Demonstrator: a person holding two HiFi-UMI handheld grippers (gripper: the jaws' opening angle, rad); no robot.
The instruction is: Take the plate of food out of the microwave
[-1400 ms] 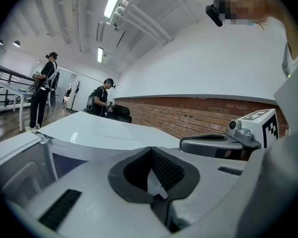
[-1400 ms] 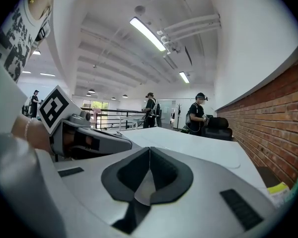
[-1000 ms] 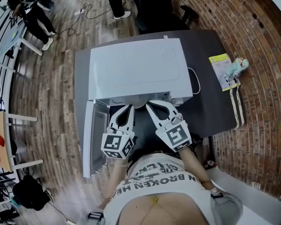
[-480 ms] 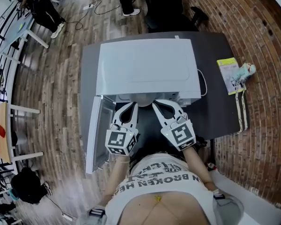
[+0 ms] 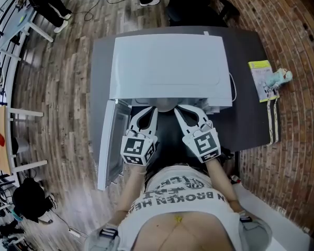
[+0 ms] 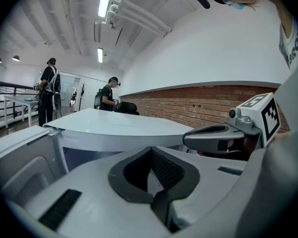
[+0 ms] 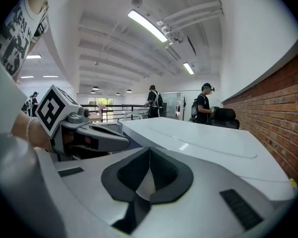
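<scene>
The white microwave (image 5: 170,67) stands on a dark table (image 5: 248,119), its door (image 5: 112,140) swung open to the left. My left gripper (image 5: 153,110) and right gripper (image 5: 178,109) are side by side in front of the opening, tips at its front edge. In the left gripper view, the left gripper (image 6: 151,150) has its jaws closed together with nothing between them. The right gripper (image 7: 149,150) is closed and empty too. Both point over the microwave's top (image 6: 114,128). The cavity is hidden from every view and no plate of food shows.
A yellow booklet (image 5: 262,77), a small pale toy (image 5: 280,78) and a strap (image 5: 275,124) lie on the table's right side, by the brick wall (image 5: 298,156). People stand at the far end of the room (image 6: 49,90). A black bag (image 5: 26,197) sits on the wooden floor at left.
The head view has drifted, so the microwave sits lower and further right in the picture. Both grippers stay shut at the front of the opening.
</scene>
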